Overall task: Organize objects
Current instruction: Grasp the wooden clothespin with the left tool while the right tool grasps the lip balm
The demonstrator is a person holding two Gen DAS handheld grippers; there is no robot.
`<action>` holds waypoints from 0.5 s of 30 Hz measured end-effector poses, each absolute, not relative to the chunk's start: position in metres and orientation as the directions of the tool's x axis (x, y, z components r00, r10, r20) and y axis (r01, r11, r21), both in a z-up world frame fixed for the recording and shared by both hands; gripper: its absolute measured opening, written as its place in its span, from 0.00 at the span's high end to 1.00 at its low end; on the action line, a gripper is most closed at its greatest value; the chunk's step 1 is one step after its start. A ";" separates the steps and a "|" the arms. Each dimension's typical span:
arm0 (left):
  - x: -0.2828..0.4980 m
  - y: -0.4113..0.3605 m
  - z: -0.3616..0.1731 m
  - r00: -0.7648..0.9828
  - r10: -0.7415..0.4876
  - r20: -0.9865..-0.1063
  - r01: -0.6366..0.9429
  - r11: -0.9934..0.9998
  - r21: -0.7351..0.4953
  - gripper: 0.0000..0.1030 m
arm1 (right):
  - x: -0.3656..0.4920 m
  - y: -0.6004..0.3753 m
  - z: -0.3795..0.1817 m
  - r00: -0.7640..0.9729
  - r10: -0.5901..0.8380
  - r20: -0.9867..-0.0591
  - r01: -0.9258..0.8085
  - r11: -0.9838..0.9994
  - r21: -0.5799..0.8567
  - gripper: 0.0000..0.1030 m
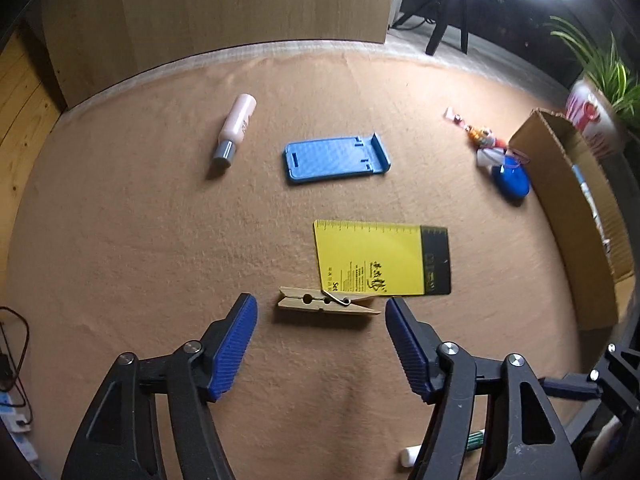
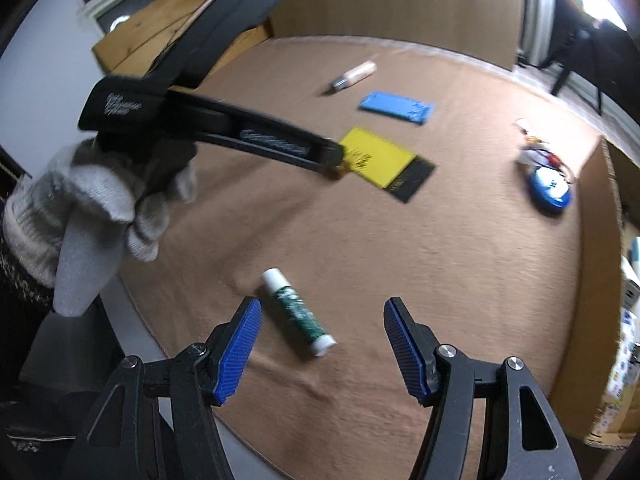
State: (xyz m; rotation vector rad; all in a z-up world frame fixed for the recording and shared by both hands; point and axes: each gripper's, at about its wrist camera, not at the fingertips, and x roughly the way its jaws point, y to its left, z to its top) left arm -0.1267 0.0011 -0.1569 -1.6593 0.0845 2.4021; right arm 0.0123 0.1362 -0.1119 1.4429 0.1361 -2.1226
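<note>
Left wrist view: left gripper (image 1: 321, 308) hangs wide over the clothespin (image 1: 328, 305), likely lining up; right gripper (image 2: 322, 314), also wide, straddles the glue stick (image 2: 298, 312)

light: glare top right | blur: right view | edges: fisheye-warped

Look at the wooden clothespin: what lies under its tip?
The wooden clothespin lies on the brown cloth, its right tip overlapping the lower edge of the yellow ruler card. The covered strip of card edge cannot be seen, nor whether the pin clips it.
</note>
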 end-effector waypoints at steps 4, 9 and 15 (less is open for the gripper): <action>-0.125 0.004 -0.166 -0.337 0.116 -0.934 -0.247 -0.968 -0.031 0.27 | 0.011 0.125 -0.119 -0.251 -0.379 -0.891 0.517 -0.830 0.208 0.41; -0.127 0.008 -0.172 -0.336 0.117 -0.934 -0.262 -0.965 -0.026 0.26 | 0.007 0.118 -0.128 -0.241 -0.361 -0.901 0.522 -0.830 0.193 0.42; -0.124 0.008 -0.173 -0.333 0.125 -0.935 -0.264 -0.964 -0.035 0.26 | 0.010 0.111 -0.134 -0.239 -0.340 -0.910 0.538 -0.826 0.167 0.42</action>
